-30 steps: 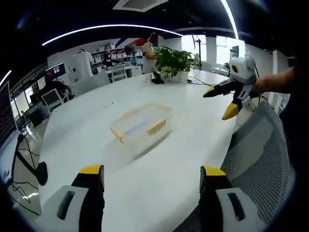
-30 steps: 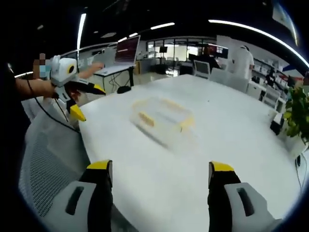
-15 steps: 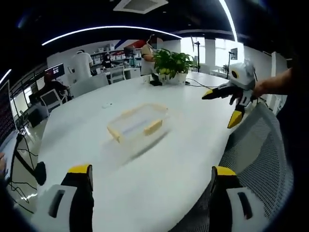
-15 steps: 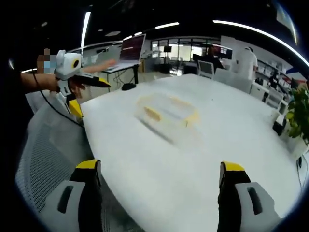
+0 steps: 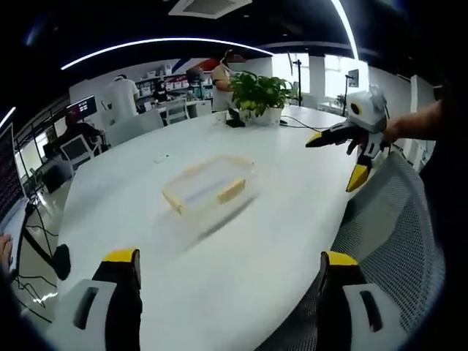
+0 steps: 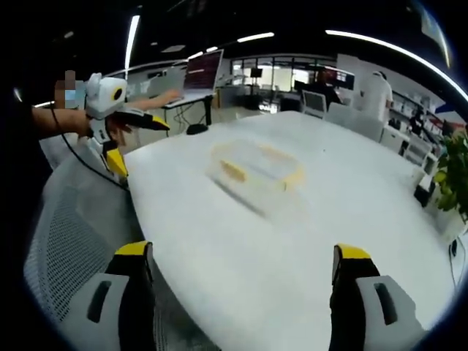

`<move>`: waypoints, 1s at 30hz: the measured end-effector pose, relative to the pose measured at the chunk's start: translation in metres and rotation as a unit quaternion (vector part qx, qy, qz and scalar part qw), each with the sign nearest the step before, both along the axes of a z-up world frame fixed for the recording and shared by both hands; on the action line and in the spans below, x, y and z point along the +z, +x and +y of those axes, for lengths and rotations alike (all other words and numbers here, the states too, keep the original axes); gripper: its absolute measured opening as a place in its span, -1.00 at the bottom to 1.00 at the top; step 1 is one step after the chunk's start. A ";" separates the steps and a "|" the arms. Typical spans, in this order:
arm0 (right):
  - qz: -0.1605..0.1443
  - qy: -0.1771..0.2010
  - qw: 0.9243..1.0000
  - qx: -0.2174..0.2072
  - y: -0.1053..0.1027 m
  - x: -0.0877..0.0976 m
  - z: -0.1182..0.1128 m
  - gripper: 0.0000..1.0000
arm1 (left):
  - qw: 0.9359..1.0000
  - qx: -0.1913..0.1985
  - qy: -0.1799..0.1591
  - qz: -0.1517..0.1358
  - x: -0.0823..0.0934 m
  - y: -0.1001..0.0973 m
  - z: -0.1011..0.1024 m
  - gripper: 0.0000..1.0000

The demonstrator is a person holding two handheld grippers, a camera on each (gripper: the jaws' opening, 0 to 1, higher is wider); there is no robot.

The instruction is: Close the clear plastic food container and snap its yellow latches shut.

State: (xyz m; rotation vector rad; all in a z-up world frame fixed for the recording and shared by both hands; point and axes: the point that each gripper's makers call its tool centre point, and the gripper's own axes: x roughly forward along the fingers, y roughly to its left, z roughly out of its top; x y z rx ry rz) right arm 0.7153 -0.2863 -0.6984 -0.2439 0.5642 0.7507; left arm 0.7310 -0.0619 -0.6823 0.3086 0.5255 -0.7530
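**Left gripper view: container alone on counter**

Left gripper view puts my left tongs [image 5: 227,267] spread wide above the white counter [image 5: 292,219]. My right tongs [image 6: 241,263] gape wide too. Well ahead, untouched, sits the clear container [image 5: 210,186] [image 6: 256,170], yellow latches [image 5: 231,191] visible; contents I cannot tell.

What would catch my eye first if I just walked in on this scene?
Likely the clear food container with yellow latches, alone in the middle of a big white table. Next, the two yellow-tipped grippers held open short of it: the right gripper over the table's edge, the left gripper likewise. A leafy potted plant stands at the far end.
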 end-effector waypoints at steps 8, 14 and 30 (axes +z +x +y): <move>-0.002 0.000 1.000 0.002 0.001 0.002 0.000 0.99 | 1.000 0.000 0.004 0.002 -0.002 0.000 0.000 0.98; -0.001 -0.001 1.000 0.000 0.001 0.002 -0.001 0.99 | 1.000 0.001 0.005 0.001 -0.002 0.001 0.000 0.98; 0.001 -0.001 1.000 0.001 0.000 0.002 -0.001 0.99 | 1.000 0.005 0.006 0.003 -0.003 0.000 0.002 0.98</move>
